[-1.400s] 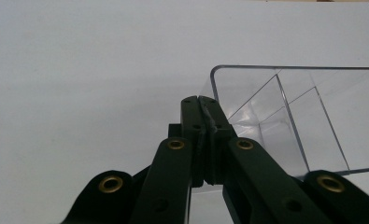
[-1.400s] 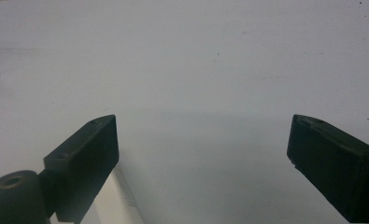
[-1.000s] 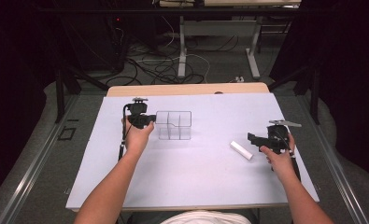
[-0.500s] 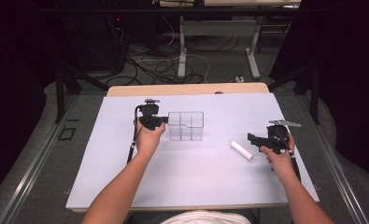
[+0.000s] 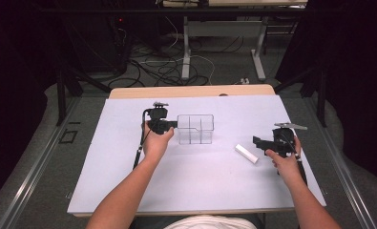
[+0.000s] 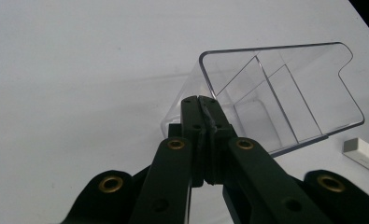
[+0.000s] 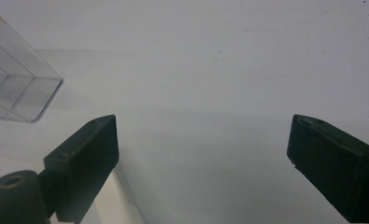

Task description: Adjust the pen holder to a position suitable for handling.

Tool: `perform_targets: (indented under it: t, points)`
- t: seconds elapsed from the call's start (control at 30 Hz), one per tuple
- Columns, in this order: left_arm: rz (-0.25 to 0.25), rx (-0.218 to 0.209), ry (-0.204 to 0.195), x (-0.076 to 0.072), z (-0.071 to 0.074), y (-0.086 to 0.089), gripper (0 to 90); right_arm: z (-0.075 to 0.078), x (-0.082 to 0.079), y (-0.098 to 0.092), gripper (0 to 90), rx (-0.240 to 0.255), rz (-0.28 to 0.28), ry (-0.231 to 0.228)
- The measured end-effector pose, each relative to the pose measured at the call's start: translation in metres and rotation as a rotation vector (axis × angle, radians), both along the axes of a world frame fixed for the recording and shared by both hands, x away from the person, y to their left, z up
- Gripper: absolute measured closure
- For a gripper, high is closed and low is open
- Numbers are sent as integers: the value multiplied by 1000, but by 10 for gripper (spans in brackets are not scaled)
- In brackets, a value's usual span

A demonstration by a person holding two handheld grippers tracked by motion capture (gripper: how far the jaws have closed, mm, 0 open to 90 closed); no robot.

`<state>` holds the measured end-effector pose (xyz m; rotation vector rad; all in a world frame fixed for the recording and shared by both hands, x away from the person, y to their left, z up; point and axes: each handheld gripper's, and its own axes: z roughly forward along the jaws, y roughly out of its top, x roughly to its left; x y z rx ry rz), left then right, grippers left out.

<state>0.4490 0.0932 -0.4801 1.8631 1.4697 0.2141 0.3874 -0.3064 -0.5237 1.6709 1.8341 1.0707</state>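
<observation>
The left gripper [image 6: 202,100], its jaws pinched tight on the near wall of the clear divided box [image 5: 195,129], has slid the box rightward across the white surface [image 5: 105,176], closer to the white block [image 5: 246,153]. The right gripper [image 5: 258,141] waits beside that block, jaws wide and empty, so loading the block looks next.
</observation>
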Motion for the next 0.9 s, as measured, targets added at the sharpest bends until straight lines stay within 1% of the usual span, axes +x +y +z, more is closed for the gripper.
perform_targets:
  t: [0.17, 0.3, 0.4, 0.47, 0.5, 0.53, 0.57, 0.63, 0.67, 0.73, 0.9]
  points:
    - [-7, -16, 0, 1, -1, 2, 900, 0, 0, 0, 87, -6, 7, -2]
    - [-7, -13, -8, 1, -1, 1, 900, 0, 0, 0, 87, -6, 6, -1]
    - [-12, -17, -9, 0, -2, 2, 900, 0, 0, 0, 87, -5, 7, -4]
    - [-15, -10, -7, 0, -2, 3, 900, 0, 0, 0, 87, -6, 7, -4]
    - [-16, -15, -5, 0, -3, 4, 899, 0, 0, 0, 87, -7, 6, -3]
    - [-22, -11, 0, 0, -3, 5, 899, 0, 0, 0, 87, -7, 6, -3]
    - [-15, -16, -9, -1, -4, 6, 898, 0, 0, 0, 87, -7, 6, -3]
    - [-12, -18, -9, -1, -5, 9, 888, 0, 0, 0, 87, -8, 6, -5]
    - [-15, -10, -5, -2, -5, 11, 888, 0, 0, 0, 87, -8, 6, -5]
    - [-4, -22, -6, -3, -7, 14, 881, 0, 0, 0, 87, -6, 11, -1]
    - [-1, -29, -7, -7, -10, 25, 855, -1, 0, 0, 86, -10, 13, -2]
